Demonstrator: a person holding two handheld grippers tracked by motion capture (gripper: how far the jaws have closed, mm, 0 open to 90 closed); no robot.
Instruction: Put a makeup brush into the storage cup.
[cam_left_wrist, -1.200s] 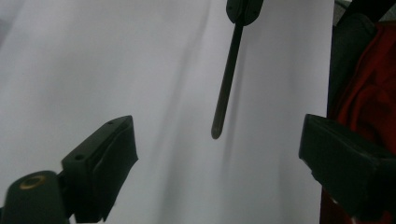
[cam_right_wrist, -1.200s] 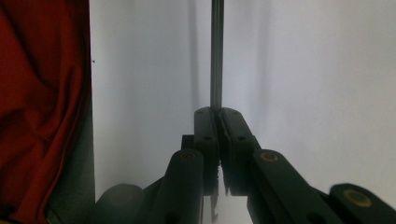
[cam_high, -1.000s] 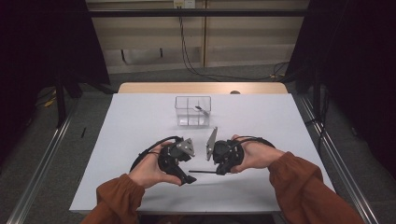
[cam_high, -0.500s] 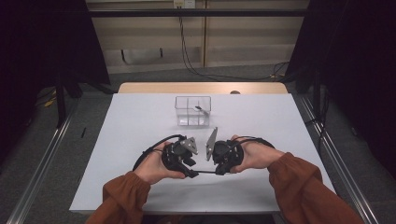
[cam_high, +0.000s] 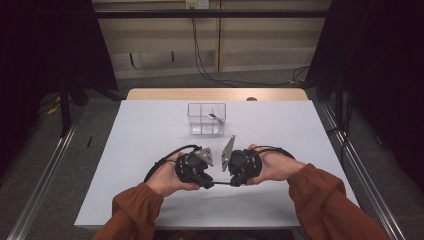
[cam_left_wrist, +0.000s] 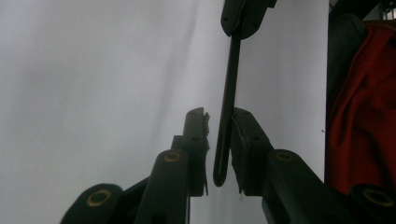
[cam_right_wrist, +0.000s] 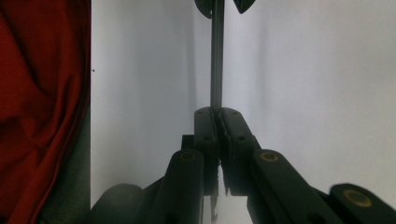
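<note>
The right gripper (cam_right_wrist: 217, 114) clamps one end of a thin black rod (cam_left_wrist: 227, 116) low over the white surface (cam_high: 140, 130). The left gripper (cam_left_wrist: 219, 116) has just been closing its jaws around the other end, a sliver short of gripping; the two-handed hold looks nearly complete.

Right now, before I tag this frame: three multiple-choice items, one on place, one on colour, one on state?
1. Where is the clear box on the table?
A. near-left corner
B. far half, around the middle
C. right edge

2. What colour are the sleeves?
A. blue
B. white
C. rust orange

3. What state are the right tongs in?
A. wide open
B. shut on the thin black rod
C. shut on the box

Key: 1 B, the high view shows it beyond both hands. 2 C, both forearms show that colour. 3 B, the right gripper view shows the jaws pressed on the rod's end.
</note>
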